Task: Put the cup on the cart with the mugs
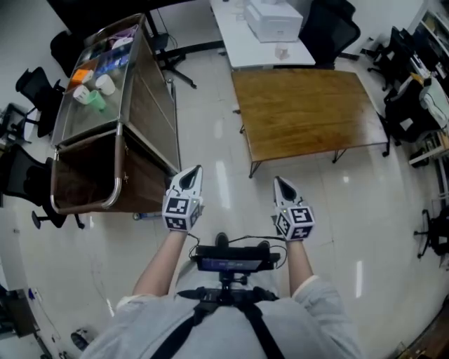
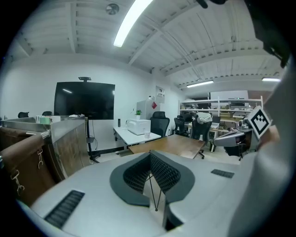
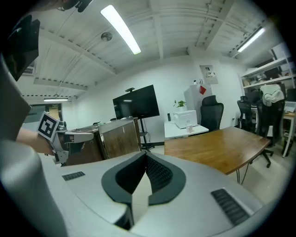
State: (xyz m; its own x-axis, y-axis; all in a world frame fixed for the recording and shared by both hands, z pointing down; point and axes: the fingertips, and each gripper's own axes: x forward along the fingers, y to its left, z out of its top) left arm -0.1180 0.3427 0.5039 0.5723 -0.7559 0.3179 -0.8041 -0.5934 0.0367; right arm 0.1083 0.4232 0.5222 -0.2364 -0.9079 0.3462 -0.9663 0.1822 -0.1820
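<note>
A small pale cup [image 1: 282,51] stands on the white table [image 1: 242,43] at the far end of the room, next to a white box [image 1: 275,19]. The cup also shows in the left gripper view [image 2: 147,134] and the right gripper view [image 3: 189,128]. At the left stands the metal cart [image 1: 123,105]; its top tray holds an orange mug [image 1: 82,75], a white mug [image 1: 105,84] and a green one [image 1: 97,102]. My left gripper [image 1: 195,170] and right gripper [image 1: 278,181] hover side by side over the floor, both shut and empty, far from the cup.
A wooden table [image 1: 309,112] lies between me and the white table. Black office chairs [image 1: 330,24] stand at the far side, and more chairs [image 1: 31,87] left of the cart. A dark screen [image 2: 84,99] on a stand is behind the cart.
</note>
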